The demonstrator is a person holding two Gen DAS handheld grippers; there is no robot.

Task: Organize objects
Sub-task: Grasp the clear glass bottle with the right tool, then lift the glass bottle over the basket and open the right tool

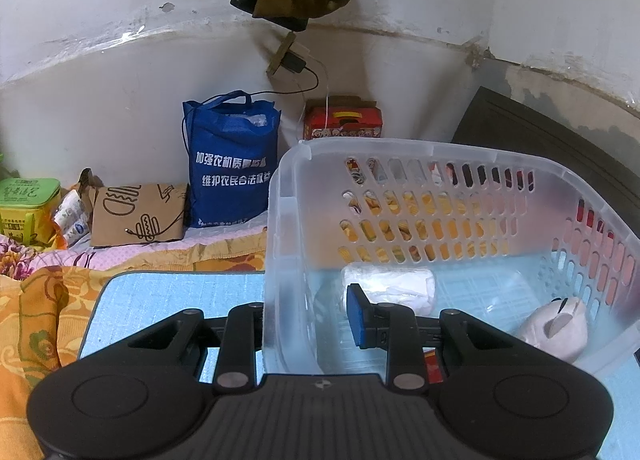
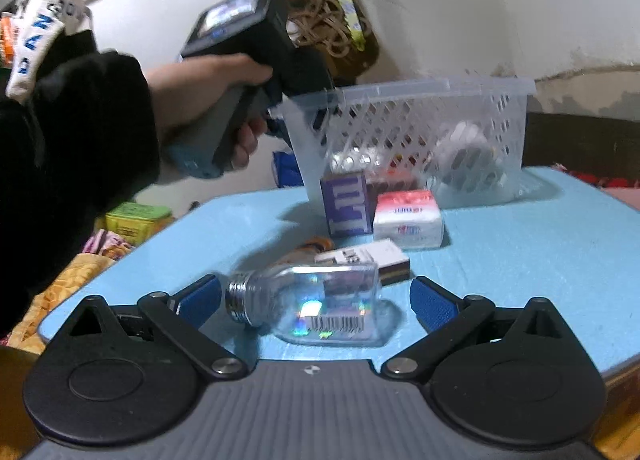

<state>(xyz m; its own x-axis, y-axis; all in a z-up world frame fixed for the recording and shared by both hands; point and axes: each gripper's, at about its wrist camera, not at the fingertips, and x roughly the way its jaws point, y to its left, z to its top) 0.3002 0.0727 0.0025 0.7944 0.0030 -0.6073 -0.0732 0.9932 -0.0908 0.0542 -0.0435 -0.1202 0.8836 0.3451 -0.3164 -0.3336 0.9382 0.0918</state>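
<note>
Bottle (image 2: 320,304) lies between open right tool (image 2: 316,304) fingers, seemingly untouched.

Left tool (image 1: 308,318): only one blue pad (image 1: 356,316) shows, the other sits behind the frosted basket (image 1: 288,196) wall, so can't tell if anything is clamped. Through that wall the white wrapped bundle (image 1: 390,286) and pink plush (image 1: 558,324) read soft; a red item (image 1: 432,366) is mostly covered by the tool linkage. Things behind the far slots are just colour patches. Right wrist view: the hand (image 2: 216,100) with the other tool is motion-blurred, basket contents (image 2: 464,152) unreadable through the mesh. Glass bottle (image 2: 316,302) covers part of the white box (image 2: 368,260); an orange thing (image 2: 316,244) behind is unidentifiable. Counter (image 2: 520,260) cut off at right edge.
</note>
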